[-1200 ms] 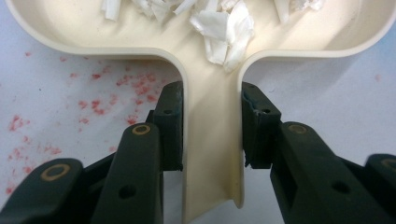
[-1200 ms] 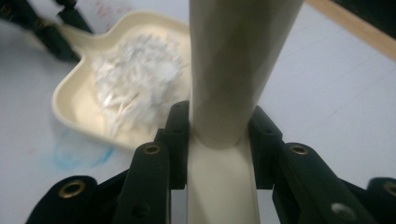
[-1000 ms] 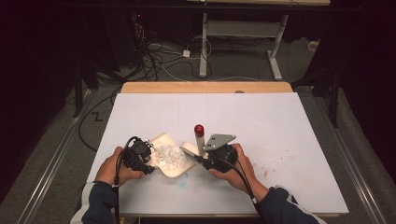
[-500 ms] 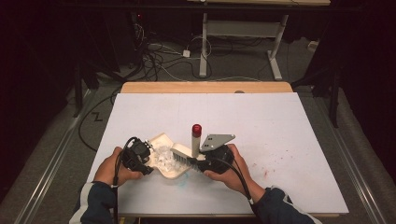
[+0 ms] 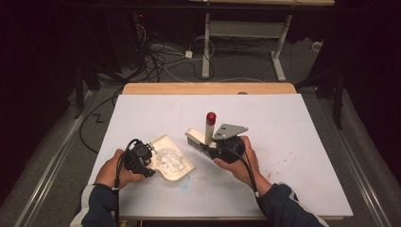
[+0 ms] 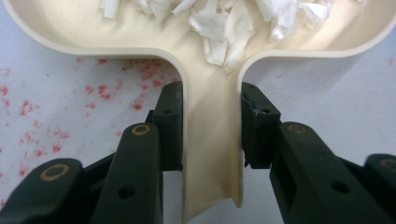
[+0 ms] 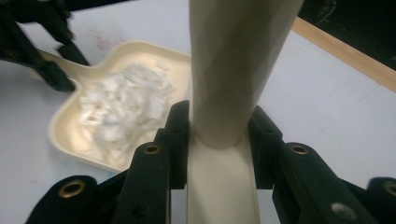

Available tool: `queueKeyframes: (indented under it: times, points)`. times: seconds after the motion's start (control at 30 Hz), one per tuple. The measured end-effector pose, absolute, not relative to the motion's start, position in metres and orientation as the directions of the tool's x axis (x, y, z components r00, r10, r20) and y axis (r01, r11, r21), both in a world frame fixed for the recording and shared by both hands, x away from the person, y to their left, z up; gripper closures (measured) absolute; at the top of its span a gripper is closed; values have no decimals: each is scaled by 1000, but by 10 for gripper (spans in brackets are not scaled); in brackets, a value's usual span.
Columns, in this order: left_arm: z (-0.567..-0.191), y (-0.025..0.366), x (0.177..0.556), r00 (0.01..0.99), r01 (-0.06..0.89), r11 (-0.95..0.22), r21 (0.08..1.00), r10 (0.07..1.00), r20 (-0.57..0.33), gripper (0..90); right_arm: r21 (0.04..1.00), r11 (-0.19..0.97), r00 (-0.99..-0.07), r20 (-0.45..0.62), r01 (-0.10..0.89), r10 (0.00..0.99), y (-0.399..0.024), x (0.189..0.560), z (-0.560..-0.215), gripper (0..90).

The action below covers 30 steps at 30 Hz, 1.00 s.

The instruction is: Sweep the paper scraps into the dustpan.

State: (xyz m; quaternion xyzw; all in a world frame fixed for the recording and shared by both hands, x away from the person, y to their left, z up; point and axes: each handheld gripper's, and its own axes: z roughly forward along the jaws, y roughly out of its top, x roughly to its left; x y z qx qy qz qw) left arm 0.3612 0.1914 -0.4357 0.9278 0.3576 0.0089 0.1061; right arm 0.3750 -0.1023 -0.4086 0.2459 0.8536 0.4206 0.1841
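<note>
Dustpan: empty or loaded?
Loaded. White paper scraps fill the dustpan; left tongs clamp its handle.

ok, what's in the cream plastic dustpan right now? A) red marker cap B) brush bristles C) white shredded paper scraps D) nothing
C: white shredded paper scraps lie piled in the cream plastic dustpan, while the left hand-held gripper clamps the pan's handle.

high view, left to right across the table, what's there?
Left gripper → cream plastic dustpan holding white paper scraps → cream hand brush with red-capped handle → right gripper
</note>
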Motion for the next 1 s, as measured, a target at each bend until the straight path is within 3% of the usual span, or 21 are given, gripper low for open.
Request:
queueKeyframes:
  times: [0.2,0.63,0.8,1.0]
  points:
    - [-437,191,362,742,664,-719,205,668,-58,630,792,549,-811,-125,265,572,-89,382,-422,677]
    - [-436,192,363,725,680,-697,228,685,-68,629,799,567,-898,-82,201,433,-55,362,-414,677]
    - [-437,194,364,715,691,-684,233,695,-76,629,821,538,-882,-98,190,460,-67,373,-398,677]
    - [-437,197,365,716,689,-686,234,694,-73,629,834,512,-818,-140,206,558,-88,414,-385,677]
